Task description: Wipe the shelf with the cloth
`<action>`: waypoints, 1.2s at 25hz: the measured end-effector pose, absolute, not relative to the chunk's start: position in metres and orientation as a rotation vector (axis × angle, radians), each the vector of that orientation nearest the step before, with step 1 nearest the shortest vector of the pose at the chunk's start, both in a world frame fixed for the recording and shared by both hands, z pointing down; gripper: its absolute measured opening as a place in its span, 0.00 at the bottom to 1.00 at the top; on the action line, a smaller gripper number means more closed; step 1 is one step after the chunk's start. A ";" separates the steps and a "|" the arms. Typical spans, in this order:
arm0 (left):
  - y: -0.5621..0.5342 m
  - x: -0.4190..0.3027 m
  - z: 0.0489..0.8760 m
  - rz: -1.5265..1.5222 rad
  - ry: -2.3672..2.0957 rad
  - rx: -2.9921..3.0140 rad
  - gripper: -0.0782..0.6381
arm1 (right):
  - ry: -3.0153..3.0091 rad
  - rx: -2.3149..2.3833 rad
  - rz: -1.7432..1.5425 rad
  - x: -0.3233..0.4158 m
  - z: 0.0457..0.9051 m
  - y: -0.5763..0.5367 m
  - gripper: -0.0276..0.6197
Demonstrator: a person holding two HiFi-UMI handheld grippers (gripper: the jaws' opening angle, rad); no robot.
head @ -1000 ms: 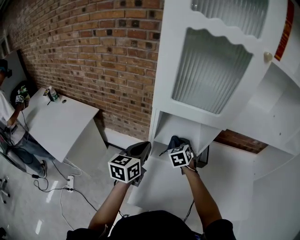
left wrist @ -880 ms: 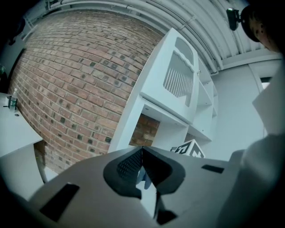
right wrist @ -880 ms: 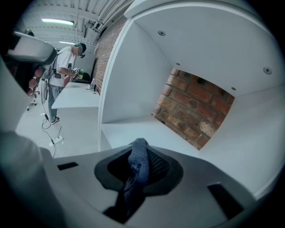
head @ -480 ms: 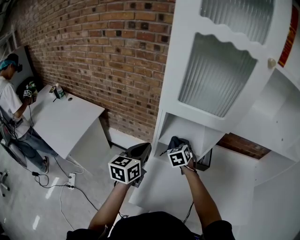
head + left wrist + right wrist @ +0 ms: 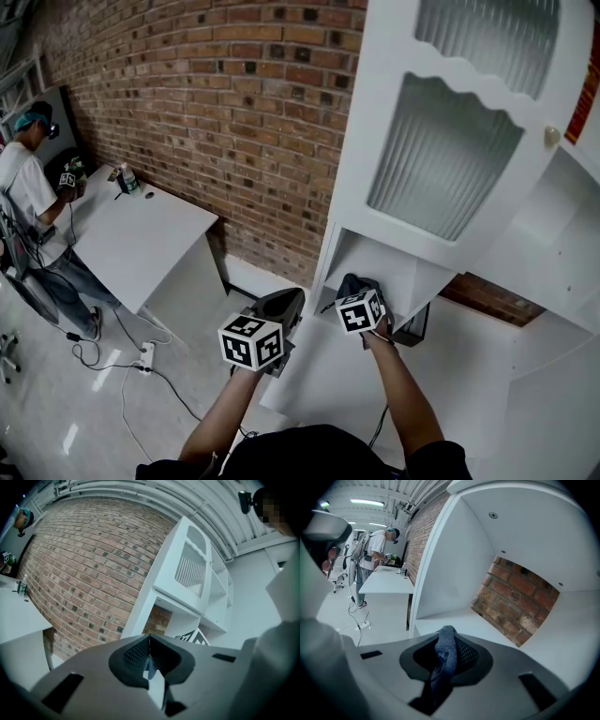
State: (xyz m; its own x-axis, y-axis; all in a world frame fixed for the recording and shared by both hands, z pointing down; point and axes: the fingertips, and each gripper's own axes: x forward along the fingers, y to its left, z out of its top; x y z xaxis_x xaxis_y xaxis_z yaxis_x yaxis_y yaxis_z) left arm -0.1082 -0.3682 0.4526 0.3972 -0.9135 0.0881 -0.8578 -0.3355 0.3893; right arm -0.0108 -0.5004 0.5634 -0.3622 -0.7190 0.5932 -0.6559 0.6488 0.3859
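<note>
The shelf (image 5: 375, 265) is seen as the lowest open compartment of a tall white cabinet (image 5: 525, 234), at 1 o'clock from the middle of the head view, beneath a door of ribbed glass (image 5: 445, 155). Through the open back of this compartment, brick is seen in the right gripper view, at 2 o'clock from the jaws. A brick wall (image 5: 216, 103) fills the head view from 10 to 12 o'clock. A white desk (image 5: 141, 239) is set against that wall at 9 o'clock, and a person (image 5: 28, 187) is seen at its far end, at the picture's left edge.

The right claw (image 5: 356, 281) is held at the front edge of the shelf, its marker cube toward the camera. Its jaws are clenched on the cloth (image 5: 446, 651), a blue-grey knitted fold that stands up between them and hangs down behind; in that view the shelf floor (image 5: 440, 623) lies just beyond the cloth, at 12 o'clock. Whether cloth and shelf touch cannot be told.

The left claw (image 5: 281, 302) is held at 9 o'clock from the right one, outside the cabinet, with its jaws pressed together on nothing.
</note>
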 end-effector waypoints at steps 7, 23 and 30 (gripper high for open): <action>-0.362 -0.121 0.452 -0.217 -1.562 2.255 0.13 | -2.111 1.041 -0.102 -0.022 0.563 -0.502 0.14; -0.348 -0.140 0.454 -0.207 -1.628 2.210 0.13 | -2.137 0.992 -0.108 -0.050 0.563 -0.505 0.14; -0.347 -0.145 0.454 -0.210 -1.652 2.198 0.13 | -2.142 0.974 -0.138 -0.060 0.563 -0.506 0.14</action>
